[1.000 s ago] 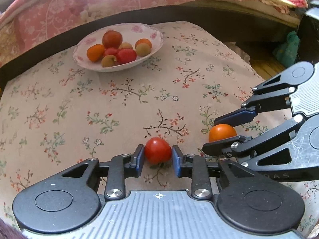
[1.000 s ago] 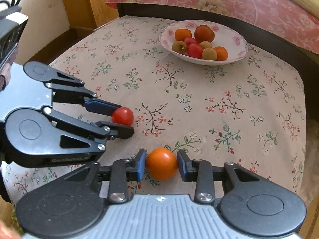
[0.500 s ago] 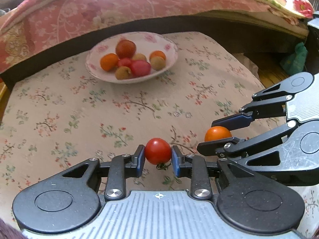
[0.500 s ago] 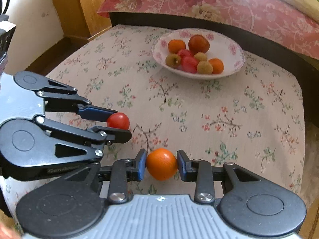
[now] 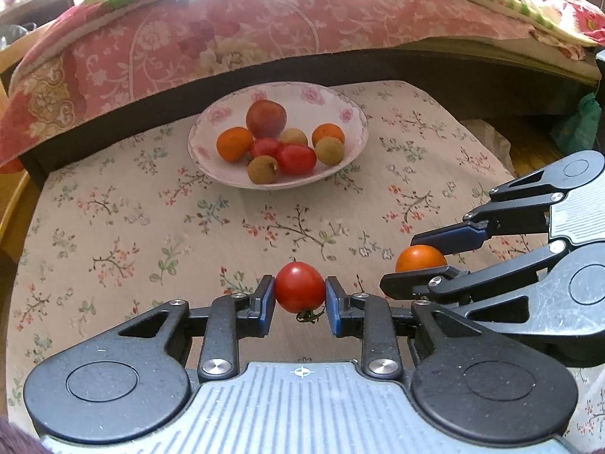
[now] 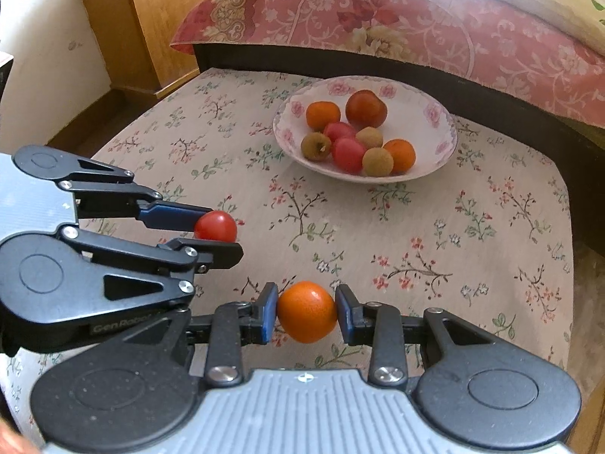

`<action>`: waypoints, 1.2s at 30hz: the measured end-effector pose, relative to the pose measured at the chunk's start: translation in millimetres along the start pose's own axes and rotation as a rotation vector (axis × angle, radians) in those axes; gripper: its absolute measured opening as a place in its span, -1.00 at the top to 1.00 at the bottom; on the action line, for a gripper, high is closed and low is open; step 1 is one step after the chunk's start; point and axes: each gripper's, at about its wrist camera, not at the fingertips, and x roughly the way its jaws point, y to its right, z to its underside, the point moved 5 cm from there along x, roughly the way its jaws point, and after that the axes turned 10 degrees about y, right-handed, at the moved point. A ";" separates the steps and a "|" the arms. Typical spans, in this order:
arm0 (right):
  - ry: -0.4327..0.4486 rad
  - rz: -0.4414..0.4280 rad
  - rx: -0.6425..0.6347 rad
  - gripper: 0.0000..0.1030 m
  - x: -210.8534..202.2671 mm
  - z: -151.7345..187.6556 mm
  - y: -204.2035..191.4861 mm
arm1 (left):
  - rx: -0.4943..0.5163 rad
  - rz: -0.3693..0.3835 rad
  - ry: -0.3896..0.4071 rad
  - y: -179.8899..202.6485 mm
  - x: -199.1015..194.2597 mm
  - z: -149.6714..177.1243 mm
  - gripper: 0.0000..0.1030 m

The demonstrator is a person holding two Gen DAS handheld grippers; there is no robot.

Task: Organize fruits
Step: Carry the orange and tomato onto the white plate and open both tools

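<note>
Red tomato sitting squarely between left gripper jaws, both pads pressing its sides, stem hanging down. Small orange pinched likewise in right gripper. Both being held clear of floral tablecloth, likely for carrying. Fruit bowl lying ahead of both jaws, well apart.

Both lifted clear of the surface and carried toward its far edge: left gripper with the red tomato, right gripper with the orange fruit. Closer now to the bowl at that edge.
</note>
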 end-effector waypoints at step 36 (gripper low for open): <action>0.185 0.127 -0.001 0.31 38.3 -92.0 57.7 | 0.002 -0.038 0.123 -33.4 62.6 -88.9 0.33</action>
